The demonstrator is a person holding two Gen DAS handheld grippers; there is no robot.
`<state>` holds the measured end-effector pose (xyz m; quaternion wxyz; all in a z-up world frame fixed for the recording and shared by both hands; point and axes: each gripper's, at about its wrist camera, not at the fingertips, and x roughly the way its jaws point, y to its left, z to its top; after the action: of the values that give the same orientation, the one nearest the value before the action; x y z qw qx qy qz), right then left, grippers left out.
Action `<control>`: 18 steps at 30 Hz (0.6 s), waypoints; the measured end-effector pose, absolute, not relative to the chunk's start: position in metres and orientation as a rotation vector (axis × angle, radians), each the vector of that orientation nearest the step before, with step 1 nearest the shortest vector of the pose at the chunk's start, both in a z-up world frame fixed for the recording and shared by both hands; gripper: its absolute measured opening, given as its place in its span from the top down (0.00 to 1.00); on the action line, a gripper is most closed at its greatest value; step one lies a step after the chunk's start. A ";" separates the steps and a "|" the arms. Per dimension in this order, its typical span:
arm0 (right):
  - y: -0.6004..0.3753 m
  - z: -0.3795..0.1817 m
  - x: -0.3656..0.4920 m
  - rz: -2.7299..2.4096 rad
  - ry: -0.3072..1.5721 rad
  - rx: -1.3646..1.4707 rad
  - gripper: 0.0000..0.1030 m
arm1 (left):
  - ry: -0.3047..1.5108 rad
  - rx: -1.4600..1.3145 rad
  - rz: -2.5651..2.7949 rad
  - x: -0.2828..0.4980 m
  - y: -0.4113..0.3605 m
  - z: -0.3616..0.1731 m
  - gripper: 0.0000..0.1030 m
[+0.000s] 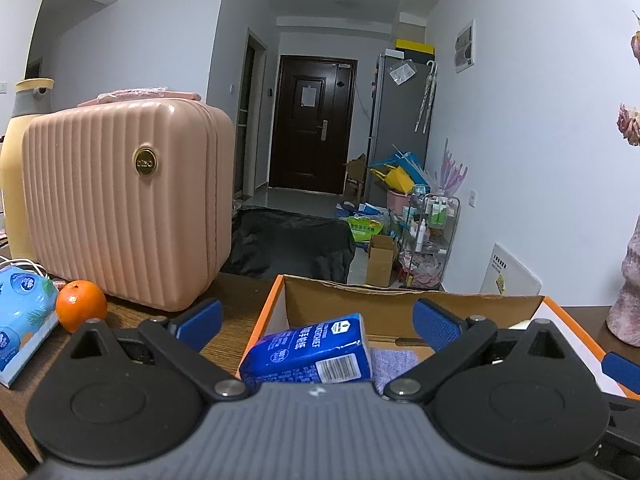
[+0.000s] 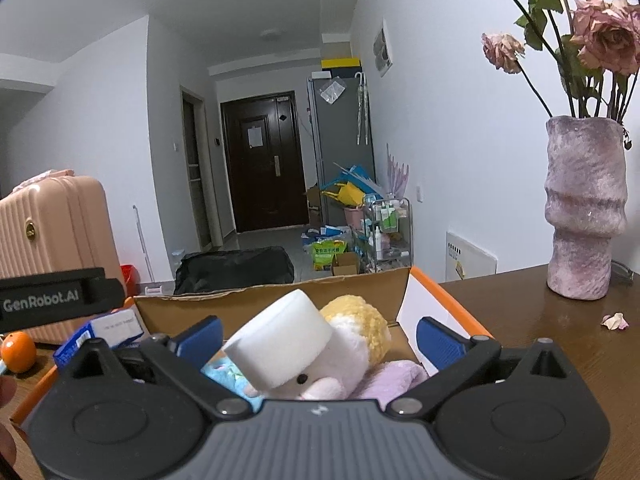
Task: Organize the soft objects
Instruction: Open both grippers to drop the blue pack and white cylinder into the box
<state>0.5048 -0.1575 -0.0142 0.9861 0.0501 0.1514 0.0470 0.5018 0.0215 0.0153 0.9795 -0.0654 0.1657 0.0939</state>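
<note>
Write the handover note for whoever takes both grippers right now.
Left gripper: open, empty, over the cardboard box.
Right gripper: open, fingers either side of the white sponge, not pressing it.
In the box: blue tissue pack, purple cloth, sponge, plush toy.
Left: the light-blue pack beside the orange sits outside the box on the table.

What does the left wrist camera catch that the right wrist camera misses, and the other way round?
Only the left view shows the light-blue tissue pack lying on the table and the purple cloth in the box. Only the right view shows the white sponge, the plush toy and the vase of dried roses. Both show the cardboard box, blue tissue pack, orange and pink suitcase.
</note>
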 end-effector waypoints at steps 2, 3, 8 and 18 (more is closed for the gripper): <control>-0.159 -0.014 0.502 0.095 0.290 0.102 0.00 | 0.328 -0.127 0.192 0.500 0.021 0.015 0.00; -0.159 -0.014 0.501 0.095 0.285 0.100 0.00 | 0.326 -0.125 0.193 0.500 0.020 0.015 0.00; -0.162 -0.014 0.492 0.089 0.269 0.084 0.00 | 0.319 -0.115 0.199 0.495 0.018 0.015 0.00; -0.172 -0.012 0.468 0.074 0.232 0.059 0.00 | 0.325 -0.120 0.199 0.474 0.021 0.016 0.00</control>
<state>0.4677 -0.1719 -0.0118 0.9922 0.0295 0.1155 0.0369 0.4743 0.0206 0.0164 0.9801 -0.0598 0.1615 0.0990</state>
